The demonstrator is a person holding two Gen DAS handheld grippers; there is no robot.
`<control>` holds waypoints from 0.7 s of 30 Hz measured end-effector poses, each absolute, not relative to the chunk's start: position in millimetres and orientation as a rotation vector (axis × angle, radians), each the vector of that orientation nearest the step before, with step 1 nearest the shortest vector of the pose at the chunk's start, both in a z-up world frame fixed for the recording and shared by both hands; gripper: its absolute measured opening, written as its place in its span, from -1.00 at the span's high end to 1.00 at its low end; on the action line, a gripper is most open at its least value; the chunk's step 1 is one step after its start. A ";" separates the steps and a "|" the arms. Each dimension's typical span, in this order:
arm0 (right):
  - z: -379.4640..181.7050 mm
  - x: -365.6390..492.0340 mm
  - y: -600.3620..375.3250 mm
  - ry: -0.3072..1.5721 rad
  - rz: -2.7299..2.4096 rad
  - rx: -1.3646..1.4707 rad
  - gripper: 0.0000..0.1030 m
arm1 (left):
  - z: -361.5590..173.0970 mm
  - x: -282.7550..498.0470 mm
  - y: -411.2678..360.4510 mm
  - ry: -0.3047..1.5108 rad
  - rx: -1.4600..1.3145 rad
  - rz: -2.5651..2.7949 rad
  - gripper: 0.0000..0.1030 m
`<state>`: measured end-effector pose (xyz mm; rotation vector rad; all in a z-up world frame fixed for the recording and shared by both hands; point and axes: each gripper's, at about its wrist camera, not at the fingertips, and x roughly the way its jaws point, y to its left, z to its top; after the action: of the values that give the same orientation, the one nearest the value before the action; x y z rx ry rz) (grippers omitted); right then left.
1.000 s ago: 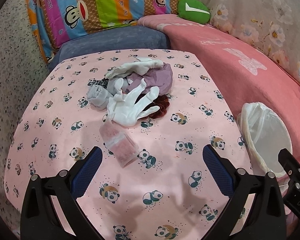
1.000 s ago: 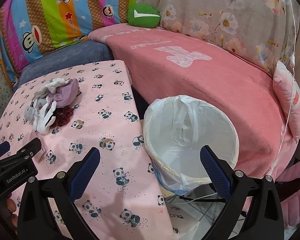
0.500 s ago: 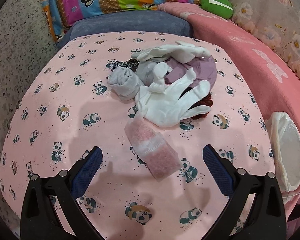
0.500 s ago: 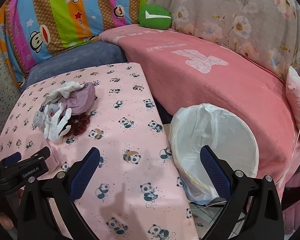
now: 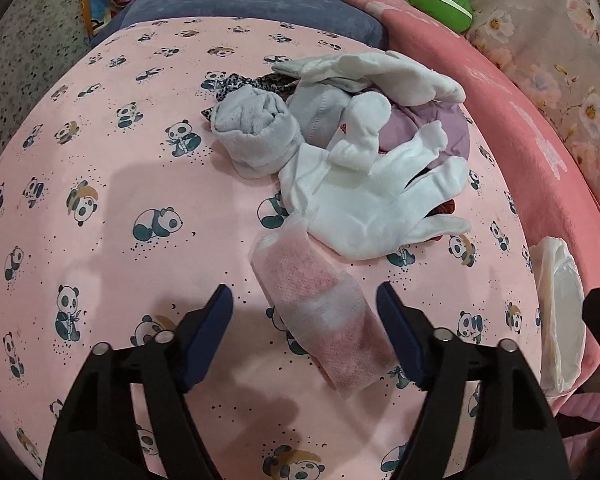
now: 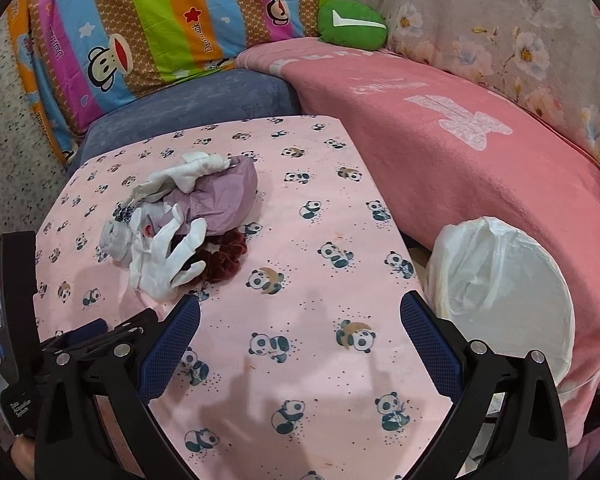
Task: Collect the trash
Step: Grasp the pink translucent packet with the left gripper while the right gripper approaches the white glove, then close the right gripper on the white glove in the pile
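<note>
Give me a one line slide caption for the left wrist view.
Open left gripper straddles a pink-and-white packet on the panda-print cloth, beside a white glove.

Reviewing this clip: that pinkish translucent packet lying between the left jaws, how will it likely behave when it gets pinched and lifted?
The pinkish packet looks thin and lies flat on the panda cloth, so it is probably light and floppy, drooping at both ends. Its far end touches the white glove, which might drag slightly. The left gripper stands open around it.
</note>
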<state>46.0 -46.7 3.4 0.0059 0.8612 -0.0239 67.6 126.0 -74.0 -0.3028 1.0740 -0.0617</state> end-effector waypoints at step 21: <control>-28.7 87.2 16.2 0.953 0.145 0.061 -0.41 | -46.8 68.4 170.0 0.992 -0.334 -0.093 0.77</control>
<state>87.2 16.2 -28.7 0.0606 0.9532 0.1447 68.4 170.0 -46.8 -0.3338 0.9917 -0.0932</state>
